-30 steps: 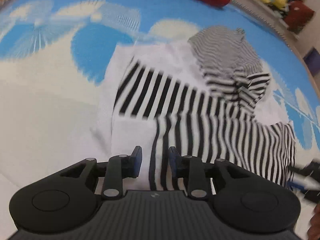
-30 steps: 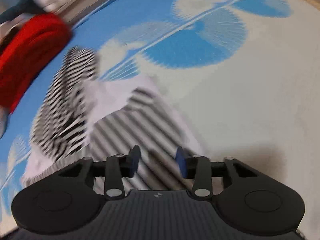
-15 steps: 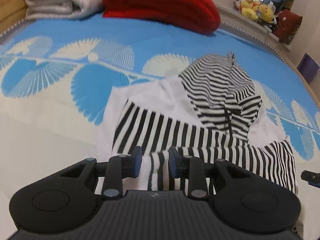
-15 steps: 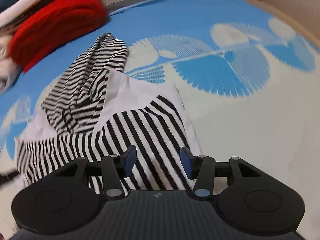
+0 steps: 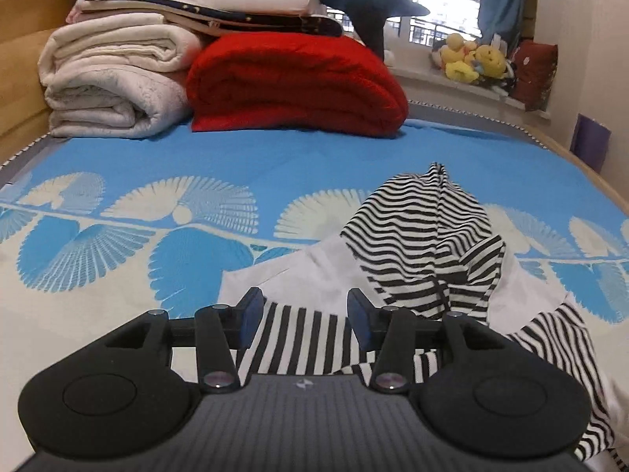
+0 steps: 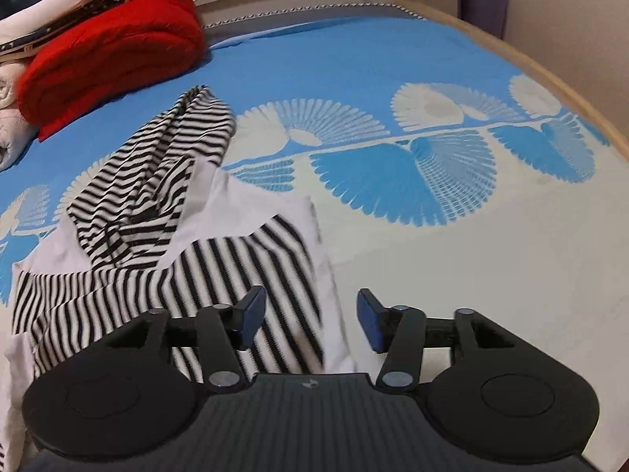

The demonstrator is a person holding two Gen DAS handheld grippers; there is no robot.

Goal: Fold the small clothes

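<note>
My left gripper (image 5: 302,312) hangs just over the near edge of the striped top (image 5: 424,259), and my jaws are wide apart with nothing in them. The top is black and white and lies bunched up on the bed (image 5: 243,157). Far behind the top sits a folded red blanket (image 5: 295,86). A stack of white blankets (image 5: 114,82) sits to the left of the red one.

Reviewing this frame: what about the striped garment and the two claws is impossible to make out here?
- Striped garment: near hem, left wrist view, hidden behind the left claw body.
- Same garment: left side, right wrist view, cut off by the frame edge; stripes near the right claw blurred.
- Contact with fabric: both claws open; touching or hovering cannot be told.
</note>
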